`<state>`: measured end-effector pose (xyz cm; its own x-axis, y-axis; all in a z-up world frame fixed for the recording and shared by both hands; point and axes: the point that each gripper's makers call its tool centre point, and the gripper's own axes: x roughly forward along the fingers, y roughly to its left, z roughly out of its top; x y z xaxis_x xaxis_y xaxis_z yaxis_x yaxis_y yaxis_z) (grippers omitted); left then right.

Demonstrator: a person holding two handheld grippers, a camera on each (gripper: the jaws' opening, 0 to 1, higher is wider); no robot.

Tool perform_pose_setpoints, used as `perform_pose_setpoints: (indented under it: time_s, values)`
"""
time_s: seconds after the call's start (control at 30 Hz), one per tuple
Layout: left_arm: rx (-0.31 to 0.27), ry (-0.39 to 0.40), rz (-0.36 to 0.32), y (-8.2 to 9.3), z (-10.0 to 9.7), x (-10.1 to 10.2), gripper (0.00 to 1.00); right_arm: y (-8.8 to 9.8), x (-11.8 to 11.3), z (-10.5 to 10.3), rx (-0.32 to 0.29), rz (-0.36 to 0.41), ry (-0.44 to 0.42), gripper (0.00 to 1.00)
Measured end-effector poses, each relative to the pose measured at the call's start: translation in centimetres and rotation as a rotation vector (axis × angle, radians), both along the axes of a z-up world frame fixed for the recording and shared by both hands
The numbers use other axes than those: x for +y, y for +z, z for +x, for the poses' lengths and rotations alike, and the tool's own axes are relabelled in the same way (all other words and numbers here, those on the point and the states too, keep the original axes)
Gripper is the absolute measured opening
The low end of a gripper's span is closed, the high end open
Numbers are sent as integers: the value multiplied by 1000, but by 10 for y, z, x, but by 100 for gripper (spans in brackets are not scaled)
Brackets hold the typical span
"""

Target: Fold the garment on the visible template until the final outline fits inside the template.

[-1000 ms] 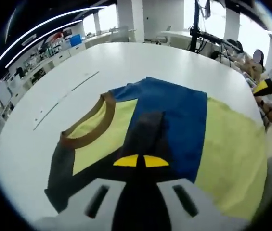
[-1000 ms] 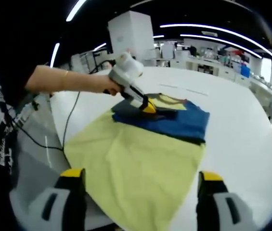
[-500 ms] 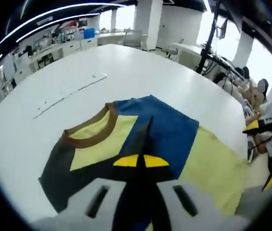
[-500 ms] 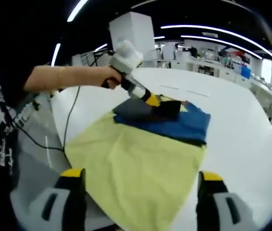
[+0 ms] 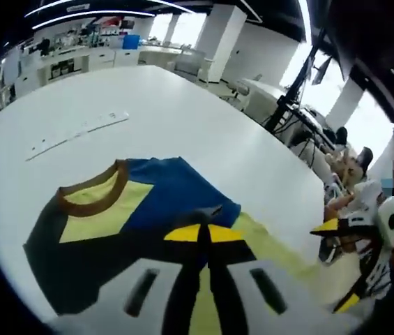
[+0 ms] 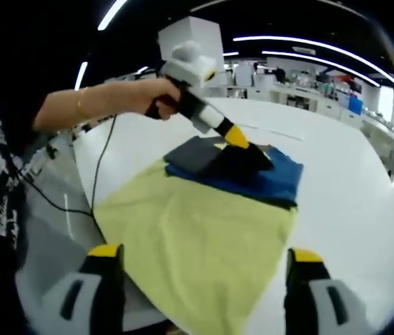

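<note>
The garment lies flat on the white table (image 6: 353, 209): a yellow body (image 6: 197, 237), a blue part (image 6: 277, 183) folded across it, a brown collar (image 5: 92, 197) and a dark sleeve (image 6: 195, 155). My left gripper (image 6: 240, 138) is shut on the dark sleeve's edge and holds it raised over the blue fold. In the left gripper view the dark cloth (image 5: 200, 220) sits pinched between the yellow tips of the left gripper (image 5: 203, 234). My right gripper (image 6: 203, 259) stands open at the near hem, touching nothing, and its yellow tips (image 5: 330, 227) show at the right.
A thin pale strip (image 5: 78, 131) lies on the table beyond the collar. A black cable (image 6: 100, 178) hangs over the table's left edge under the person's arm (image 6: 99, 106). Desks, a tripod stand (image 5: 291, 84) and seated people sit past the far edge.
The left gripper has lifted the dark sleeve off the garment and carried it up and over the blue fold. The right gripper has stayed where it was, open.
</note>
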<state>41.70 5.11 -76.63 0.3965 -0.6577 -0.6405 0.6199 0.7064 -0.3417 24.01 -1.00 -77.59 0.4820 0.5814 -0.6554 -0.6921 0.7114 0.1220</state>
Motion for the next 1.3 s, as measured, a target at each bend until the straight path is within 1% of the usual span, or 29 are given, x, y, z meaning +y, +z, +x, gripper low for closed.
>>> perform_pose_setpoints:
  time_s: [0.03, 0.1, 0.17, 0.23, 0.4, 0.5, 0.6, 0.63, 0.67, 0.73, 0.77, 0.9, 0.93, 1.0, 1.1, 1.17, 1.27, 1.3]
  values:
    - [22, 12, -9, 1, -6, -3, 0, 0, -1, 0, 0, 0, -1, 97]
    - [70, 43, -36, 0, -8, -7, 0, 0, -1, -2, 4, 2, -3, 97]
    - [96, 55, -75, 3, -12, -14, 0, 0, -2, -3, 4, 1, -4, 97]
    - [141, 78, -97, 4, -18, -19, 0, 0, -2, -3, 5, 3, -5, 97]
    - [127, 80, -81, 1, -24, -30, 0, 0, -2, -3, 0, 12, -10, 97]
    - [137, 82, -82, -3, -28, -37, 0, -3, -2, -5, 7, 13, -7, 97]
    - [138, 104, -80, -8, -32, -39, 0, -5, -4, -6, 10, 8, -7, 97]
    - [140, 129, -86, -10, -31, -40, 0, -5, -4, -6, 11, 11, -10, 97]
    - [144, 127, -89, -12, -34, -41, 0, -6, -5, -6, 13, 14, -13, 97]
    - [169, 129, -90, -19, -42, -44, 0, -6, -6, -7, 14, 14, -9, 96]
    - [175, 126, -82, -26, -44, -45, 0, -6, -6, -7, 14, 14, -8, 96]
    - [189, 137, -65, -39, -51, -46, 0, -8, -7, -6, 19, 15, -16, 96]
    - [193, 134, -63, -45, -51, -47, 0, -8, -8, -6, 19, 18, -18, 96]
    - [188, 130, -61, -48, -52, -48, 0, -8, -8, -6, 23, 26, -23, 96]
    - [194, 112, -31, -56, -59, -49, 0, -10, -10, -6, 30, 32, -31, 96]
    - [188, 97, -20, -62, -59, -49, 0, -11, -10, -7, 36, 34, -35, 95]
    - [179, 75, -13, -62, -63, -50, 0, -11, -10, -6, 38, 43, -47, 95]
    - [185, 61, -19, -62, -65, -52, 0, -10, -10, -5, 39, 49, -51, 95]
